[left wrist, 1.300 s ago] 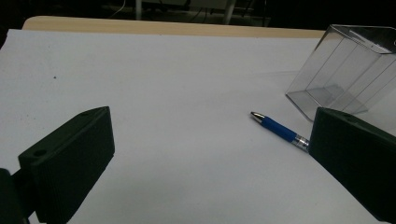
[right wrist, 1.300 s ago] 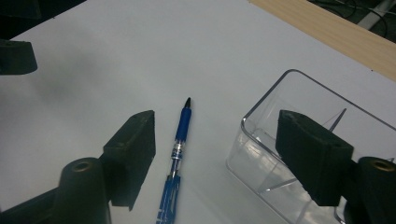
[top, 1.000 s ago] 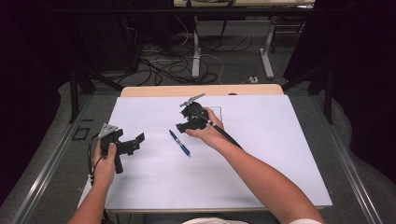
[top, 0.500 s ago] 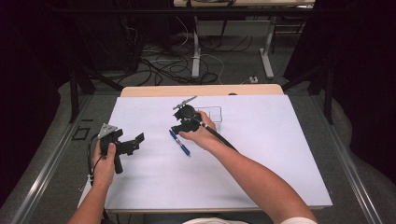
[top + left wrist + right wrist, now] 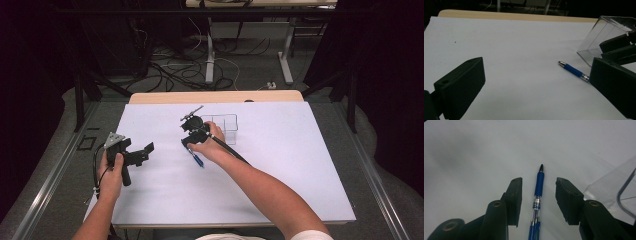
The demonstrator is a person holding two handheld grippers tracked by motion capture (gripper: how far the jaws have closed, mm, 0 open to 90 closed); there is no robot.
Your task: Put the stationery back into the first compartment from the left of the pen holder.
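Between the closing right gripper [image 5: 538,187] jaws, untouched, blue pen [image 5: 537,195]

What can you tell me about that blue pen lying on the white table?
The pen is a slim ballpoint with a blue grip, a clear middle barrel bearing a small label, a blue rear and a dark pointed tip. It looks plastic. It lies flat on the white table sheet, beside a clear plastic box without touching it. The right gripper straddles it, and its jaws have just been closing; both black fingers stand clear of the barrel, so nothing grips it yet.
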